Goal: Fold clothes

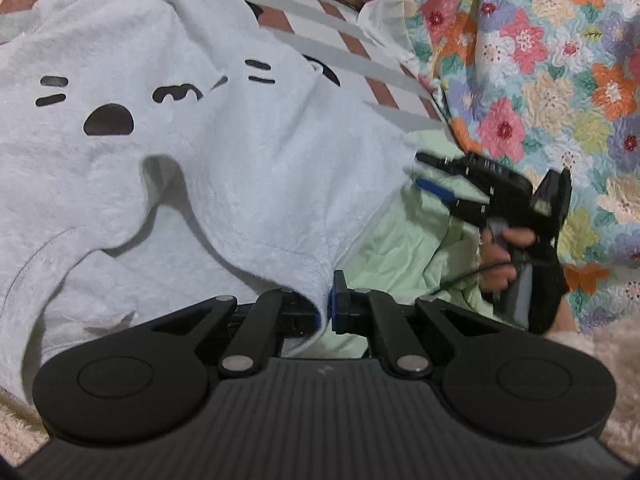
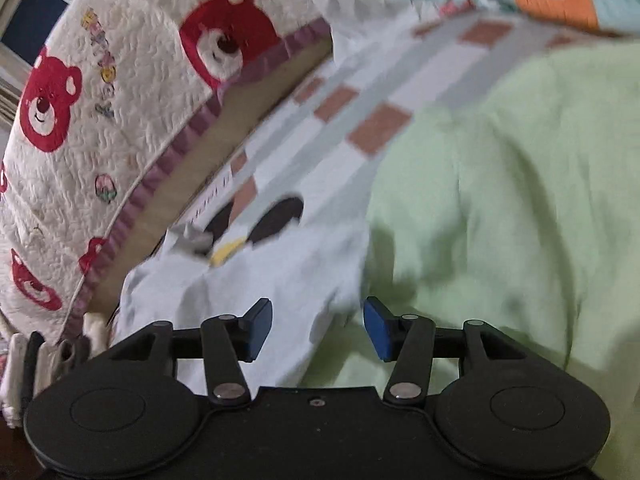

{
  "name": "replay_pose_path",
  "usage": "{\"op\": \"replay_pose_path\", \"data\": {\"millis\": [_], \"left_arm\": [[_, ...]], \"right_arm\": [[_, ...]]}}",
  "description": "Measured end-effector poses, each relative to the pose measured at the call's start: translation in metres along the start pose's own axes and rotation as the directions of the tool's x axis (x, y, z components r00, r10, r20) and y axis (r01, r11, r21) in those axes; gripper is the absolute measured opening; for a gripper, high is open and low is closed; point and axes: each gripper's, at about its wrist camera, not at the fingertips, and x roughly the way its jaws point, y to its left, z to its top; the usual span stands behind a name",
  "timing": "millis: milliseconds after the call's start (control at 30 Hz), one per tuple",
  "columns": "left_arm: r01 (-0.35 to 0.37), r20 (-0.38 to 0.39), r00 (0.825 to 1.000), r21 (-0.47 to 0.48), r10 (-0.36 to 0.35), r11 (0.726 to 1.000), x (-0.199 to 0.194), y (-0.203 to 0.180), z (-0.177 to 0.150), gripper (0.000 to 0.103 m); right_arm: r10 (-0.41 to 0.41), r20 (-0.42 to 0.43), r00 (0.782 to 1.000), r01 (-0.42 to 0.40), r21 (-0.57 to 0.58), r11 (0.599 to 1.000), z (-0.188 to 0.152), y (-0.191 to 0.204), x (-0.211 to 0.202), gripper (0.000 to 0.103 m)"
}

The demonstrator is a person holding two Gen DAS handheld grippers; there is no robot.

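Checked bedsheet (image 1: 352,46) under pale blue garment (image 1: 224,152); floral quilt (image 1: 540,80) right, bear quilt (image 2: 100,120) far. Left gripper (image 1: 325,306) pinching garment hem; right gripper (image 2: 318,328) spread.

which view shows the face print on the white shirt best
The left wrist view: the face print lies in full across the white shirt, sharp and unblocked, with the left claw pinching the hem. The right wrist view shows only a blurred edge of the shirt, with a few dark patches and a yellow one.
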Motion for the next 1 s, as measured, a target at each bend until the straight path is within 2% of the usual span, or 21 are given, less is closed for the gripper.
{"op": "replay_pose_path", "data": {"millis": [133,200,233,267,333,367,400,433,500,567,600,667,733,833,900,1000], "left_arm": [[0.008,-0.004,1.000,-0.003,-0.008,1.000,0.008,-0.002,0.001,0.004],[0.011,0.004,1.000,0.009,-0.011,1.000,0.005,-0.004,0.000,0.004],[0.014,0.011,1.000,0.017,-0.014,1.000,0.001,-0.005,0.000,0.004],[0.017,0.018,1.000,0.025,-0.018,1.000,-0.002,-0.006,0.000,0.004],[0.027,0.032,0.999,0.041,-0.028,0.999,-0.009,-0.009,-0.001,0.004],[0.039,0.039,0.998,0.045,-0.041,0.998,-0.013,-0.010,-0.002,0.004],[0.054,0.041,0.998,0.036,-0.056,0.998,-0.015,-0.010,-0.002,0.004],[0.073,0.043,0.996,0.023,-0.074,0.997,-0.013,-0.009,-0.001,0.005],[0.113,0.048,0.993,-0.004,-0.112,0.994,-0.004,-0.005,0.003,0.005],[0.110,0.030,0.994,-0.036,-0.109,0.993,0.012,0.000,0.007,0.007],[0.075,0.000,0.997,-0.057,-0.075,0.996,0.024,0.002,0.009,0.012],[0.030,-0.068,0.997,-0.069,-0.034,0.997,0.043,0.003,0.012,0.025],[0.007,-0.113,0.994,-0.037,-0.011,0.999,0.049,-0.001,0.013,0.026],[0.010,-0.081,0.997,-0.001,-0.010,1.000,0.024,-0.003,0.019,0.039],[0.017,-0.039,0.999,-0.018,-0.017,1.000,-0.003,0.002,0.020,0.046],[0.008,0.027,1.000,-0.058,-0.006,0.998,-0.048,0.013,0.017,0.052]], "right_arm": [[0.040,-0.057,0.998,-0.037,0.051,0.998,-0.013,0.000,0.019,0.059],[0.027,-0.027,0.999,-0.026,0.021,0.999,-0.004,0.004,0.036,0.059],[0.024,-0.008,1.000,-0.024,-0.009,1.000,0.002,0.008,0.045,0.052],[0.023,0.038,0.999,-0.019,-0.110,0.994,0.012,0.021,0.046,0.004],[0.060,0.154,0.986,-0.004,-0.339,0.941,0.027,0.056,0.034,0.007],[0.132,0.219,0.967,-0.026,-0.431,0.902,0.030,0.073,0.016,0.004],[0.214,0.275,0.937,-0.045,-0.515,0.856,0.033,0.089,-0.003,0.003],[0.226,0.298,0.927,-0.032,-0.539,0.842,0.036,0.097,-0.014,0.003],[0.149,0.355,0.923,0.078,-0.551,0.831,0.039,0.098,-0.019,0.003],[-0.036,0.409,0.912,0.280,-0.556,0.783,0.037,0.081,-0.001,0.005],[-0.119,0.380,0.917,0.327,-0.548,0.770,0.038,0.066,0.013,0.006],[-0.224,0.311,0.924,0.361,-0.512,0.779,0.037,0.043,0.029,0.007],[-0.320,0.235,0.918,0.395,-0.477,0.785,0.036,0.021,0.045,0.008],[-0.321,0.263,0.910,0.409,-0.445,0.796,0.031,0.028,0.032,0.021],[-0.322,0.285,0.903,0.421,-0.435,0.796,0.028,0.037,0.022,0.034],[-0.251,0.304,0.919,0.374,-0.474,0.797,0.022,0.059,-0.001,0.039]]}}
